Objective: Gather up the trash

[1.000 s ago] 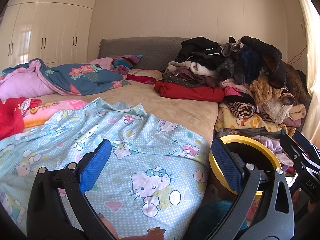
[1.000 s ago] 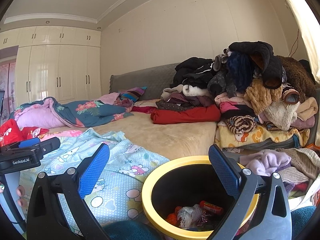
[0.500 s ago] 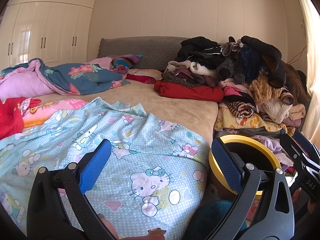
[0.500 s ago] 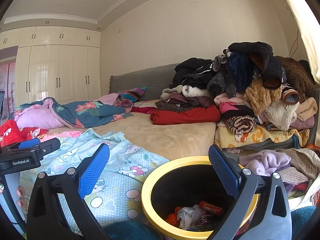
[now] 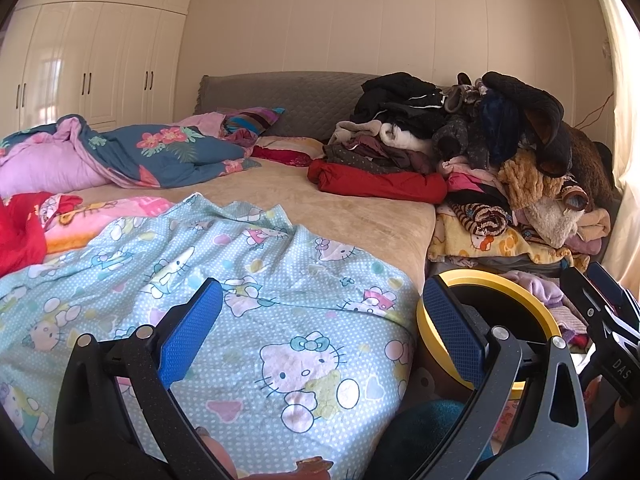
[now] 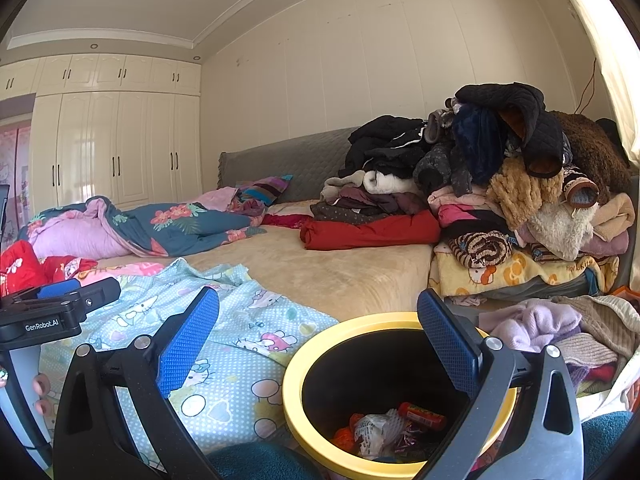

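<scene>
A black bin with a yellow rim (image 6: 304, 354) stands on the floor beside the bed. Wrappers and crumpled trash (image 6: 394, 426) lie at its bottom. My right gripper (image 6: 320, 338) hangs open just above the bin's near side, with nothing between its blue pads. My left gripper (image 5: 322, 330) is open too, empty, over the light blue cartoon-cat sheet (image 5: 248, 280) at the bed's corner. The bin (image 5: 532, 300) shows past its right finger. The other gripper (image 5: 604, 320) appears at the right edge of the left wrist view, and the left one (image 6: 52, 312) at the left edge of the right wrist view.
A tan mattress (image 6: 340, 268) carries a floral quilt (image 6: 172, 224) and a red folded garment (image 6: 368, 228). A tall heap of clothes (image 6: 512, 184) rises at the bed's right. White wardrobes (image 6: 112, 148) line the far left wall. A teal cloth (image 6: 256, 460) lies at the bottom edge.
</scene>
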The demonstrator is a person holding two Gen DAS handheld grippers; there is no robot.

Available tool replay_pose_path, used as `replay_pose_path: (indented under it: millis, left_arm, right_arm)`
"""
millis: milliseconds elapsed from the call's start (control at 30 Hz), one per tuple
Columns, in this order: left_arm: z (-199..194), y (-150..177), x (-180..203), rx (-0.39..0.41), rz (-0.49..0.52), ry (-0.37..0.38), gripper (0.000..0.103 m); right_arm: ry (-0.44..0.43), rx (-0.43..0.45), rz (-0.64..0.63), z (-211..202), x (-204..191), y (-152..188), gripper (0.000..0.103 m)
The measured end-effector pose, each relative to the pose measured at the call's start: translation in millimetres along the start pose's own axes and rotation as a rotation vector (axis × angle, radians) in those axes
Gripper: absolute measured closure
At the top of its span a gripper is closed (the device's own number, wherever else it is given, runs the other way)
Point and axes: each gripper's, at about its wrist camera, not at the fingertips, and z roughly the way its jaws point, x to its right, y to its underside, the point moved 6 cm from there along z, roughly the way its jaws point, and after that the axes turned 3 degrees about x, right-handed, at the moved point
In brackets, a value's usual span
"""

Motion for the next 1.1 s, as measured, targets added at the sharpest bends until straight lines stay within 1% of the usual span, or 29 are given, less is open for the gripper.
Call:
replay_pose_path:
  millis: [1100]
  left_arm:
    - [1.3, 0.4, -0.9, -0.006, -0.002, 0.0, 0.011]
  right_arm:
    - [-0.002, 0.001, -0.001, -0.4, 0.0, 0.5, 0.006]
